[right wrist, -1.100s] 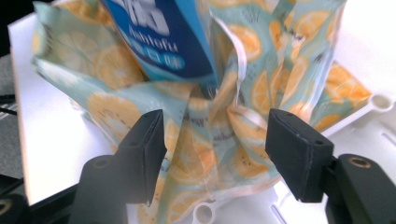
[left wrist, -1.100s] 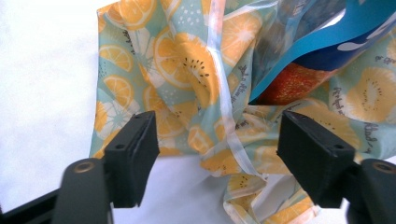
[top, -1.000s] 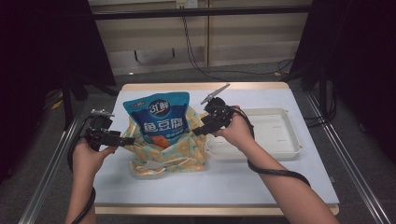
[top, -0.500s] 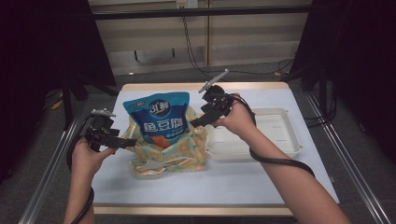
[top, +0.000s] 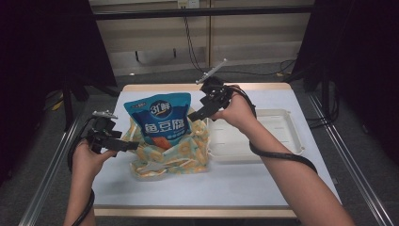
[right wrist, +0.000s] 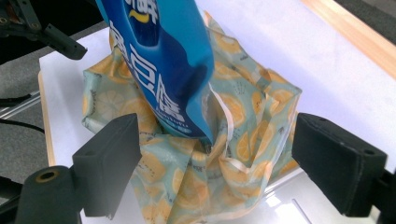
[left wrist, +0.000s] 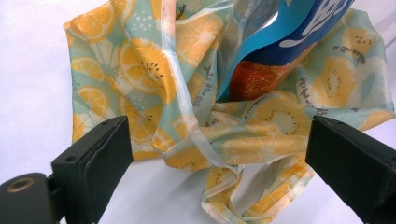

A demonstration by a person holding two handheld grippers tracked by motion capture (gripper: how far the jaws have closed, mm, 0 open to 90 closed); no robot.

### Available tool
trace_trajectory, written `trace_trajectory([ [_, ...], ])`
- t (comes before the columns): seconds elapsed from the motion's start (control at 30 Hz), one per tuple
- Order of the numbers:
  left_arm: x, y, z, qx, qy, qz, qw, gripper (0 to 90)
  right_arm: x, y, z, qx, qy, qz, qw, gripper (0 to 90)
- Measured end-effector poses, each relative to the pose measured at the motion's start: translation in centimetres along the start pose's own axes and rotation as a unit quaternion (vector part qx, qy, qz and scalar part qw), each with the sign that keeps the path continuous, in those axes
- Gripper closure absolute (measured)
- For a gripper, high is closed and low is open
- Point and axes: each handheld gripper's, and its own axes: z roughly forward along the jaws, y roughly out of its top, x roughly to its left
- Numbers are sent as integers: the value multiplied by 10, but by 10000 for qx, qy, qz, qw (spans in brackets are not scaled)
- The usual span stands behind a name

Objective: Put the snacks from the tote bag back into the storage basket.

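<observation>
Blue pouch upright in patterned bag

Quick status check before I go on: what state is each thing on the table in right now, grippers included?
Blue snack pouch: upright, lower part sunk in the bag, top sticking out.
Fruit-print bag: crumpled on the table, mouth open around the pouch.
White tray: flat on the table, nothing in it.
Left gripper: open, at the bag's left side.
Right gripper: open, at the pouch's right edge.
</observation>
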Motion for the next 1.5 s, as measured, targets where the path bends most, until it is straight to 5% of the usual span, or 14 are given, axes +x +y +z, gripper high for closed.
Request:
trace_trajectory([
  [0.47, -1, -1, -2, 24, 7, 89, 10000, 71, 6, 27, -1, 92, -72, -340, 9994, 133],
  [0.87, 1, -2, 1, 34, -51, 57, 10000, 72, 5, 50, 10, 111, 134, -602, 9980, 164],
  [1.5, 1, -3, 2, 27, 26, 23, 10000, 73, 16, 66, 30, 298, 390, -1050, 9933, 431],
])
